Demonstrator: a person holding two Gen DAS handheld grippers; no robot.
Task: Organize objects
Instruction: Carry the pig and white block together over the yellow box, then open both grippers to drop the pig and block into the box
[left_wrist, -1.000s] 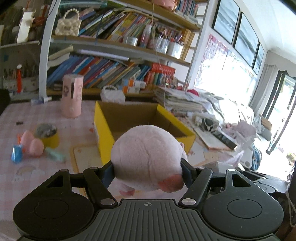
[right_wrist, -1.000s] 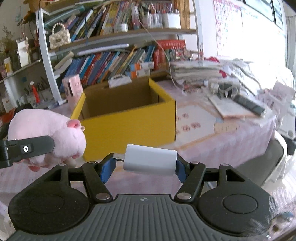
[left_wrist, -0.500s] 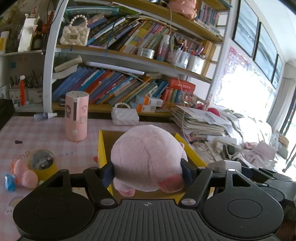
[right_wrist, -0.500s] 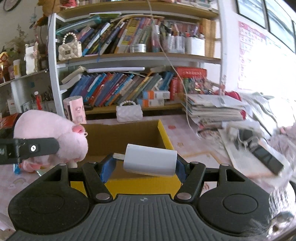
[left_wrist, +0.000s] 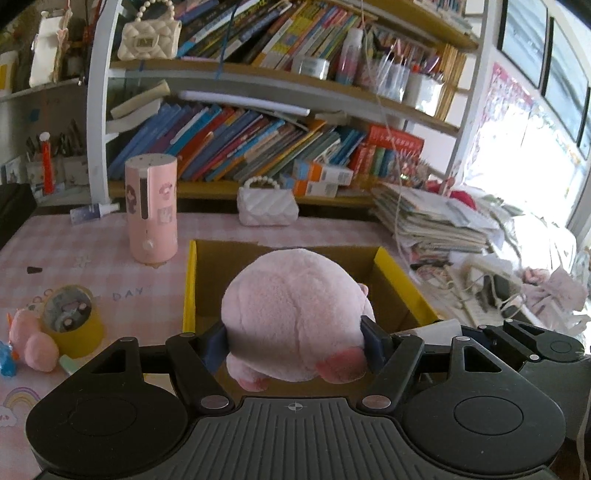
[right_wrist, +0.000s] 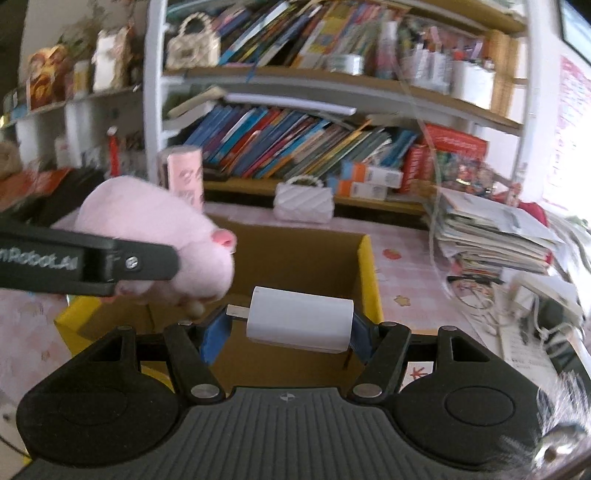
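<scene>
My left gripper (left_wrist: 295, 341) is shut on a pink plush pig (left_wrist: 295, 314) and holds it above the near edge of an open yellow cardboard box (left_wrist: 190, 280). My right gripper (right_wrist: 284, 326) is shut on a white charger block (right_wrist: 299, 319) and holds it above the same box (right_wrist: 369, 273), to the right of the pig (right_wrist: 155, 229). The left gripper's finger (right_wrist: 88, 266) crosses the left of the right wrist view. The right gripper with the charger (left_wrist: 439, 326) shows at the right in the left wrist view.
On the pink checked table stand a pink cylinder (left_wrist: 149, 210), a white quilted purse (left_wrist: 267, 206), a yellow tape roll (left_wrist: 72, 321) and small pink toys (left_wrist: 31, 339). Stacked papers (left_wrist: 432, 218) and cables lie right of the box. A full bookshelf (left_wrist: 258, 147) stands behind.
Both grippers have come forward and over the yellow box, its inside now showing below the pig and the charger. Both holds are unchanged.
</scene>
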